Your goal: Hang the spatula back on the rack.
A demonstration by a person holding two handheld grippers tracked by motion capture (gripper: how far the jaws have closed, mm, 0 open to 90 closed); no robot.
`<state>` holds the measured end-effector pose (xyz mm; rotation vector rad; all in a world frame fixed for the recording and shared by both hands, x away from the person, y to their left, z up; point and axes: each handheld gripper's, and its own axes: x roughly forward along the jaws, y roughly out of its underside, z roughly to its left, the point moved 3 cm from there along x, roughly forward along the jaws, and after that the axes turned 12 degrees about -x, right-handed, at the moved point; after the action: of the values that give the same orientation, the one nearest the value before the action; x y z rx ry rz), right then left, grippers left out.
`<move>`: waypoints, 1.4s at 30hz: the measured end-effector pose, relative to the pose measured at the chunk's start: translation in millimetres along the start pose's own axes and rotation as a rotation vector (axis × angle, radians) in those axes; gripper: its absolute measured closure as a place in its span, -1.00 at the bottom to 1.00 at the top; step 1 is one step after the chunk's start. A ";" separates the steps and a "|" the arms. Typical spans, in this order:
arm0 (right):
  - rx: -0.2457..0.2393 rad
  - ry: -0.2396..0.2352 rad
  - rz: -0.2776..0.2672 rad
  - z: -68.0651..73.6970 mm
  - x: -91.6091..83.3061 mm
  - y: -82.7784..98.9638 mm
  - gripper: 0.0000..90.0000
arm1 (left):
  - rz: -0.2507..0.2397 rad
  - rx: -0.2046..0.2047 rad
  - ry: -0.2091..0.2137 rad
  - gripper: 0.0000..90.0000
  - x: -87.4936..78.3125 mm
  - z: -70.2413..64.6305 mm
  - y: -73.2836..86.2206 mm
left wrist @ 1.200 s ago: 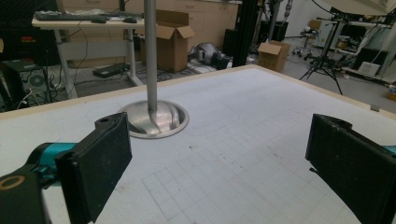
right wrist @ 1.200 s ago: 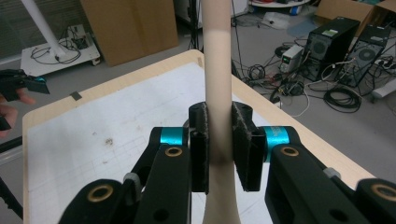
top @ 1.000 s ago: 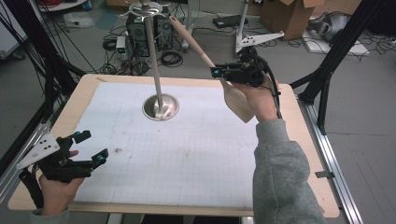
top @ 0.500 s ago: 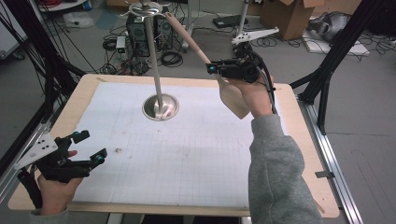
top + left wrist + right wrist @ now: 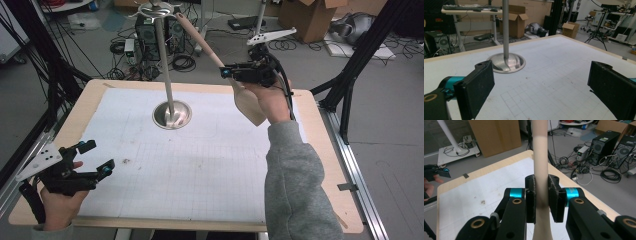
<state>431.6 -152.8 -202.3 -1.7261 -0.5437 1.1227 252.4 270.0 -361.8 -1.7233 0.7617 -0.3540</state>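
Right gripper (image 5: 229,73) fingers clamp the wooden spatula (image 5: 248,101) mid-handle; it could pivot and miss the stand's hook (image 5: 159,8). Left gripper (image 5: 94,158) fingers wide, holding nothing.

We see the right gripper (image 5: 231,73) raised at one o'clock, jaws clamped together, pointing toward nine o'clock; the grey-sleeved forearm (image 5: 295,185) runs up from five o'clock. The left gripper (image 5: 95,157) sits low at eight o'clock, jaws spread wide, hand (image 5: 60,207) gripping underneath.
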 end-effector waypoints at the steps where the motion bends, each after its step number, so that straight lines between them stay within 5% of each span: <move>1: -0.001 0.002 0.000 0.1 0.3 -0.1 0.74 | 0.001 0.001 0.000 -0.84 0.2 0.0 0.1; 42: 0.007 -0.029 0.054 2.1 37.9 9.8 0.74 | 0.016 0.002 0.007 -0.84 4.1 -2.3 3.4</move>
<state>446.5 -127.1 -227.8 -1.7297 -0.5127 1.1885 253.1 265.2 -364.9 -1.7144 0.7794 -0.3505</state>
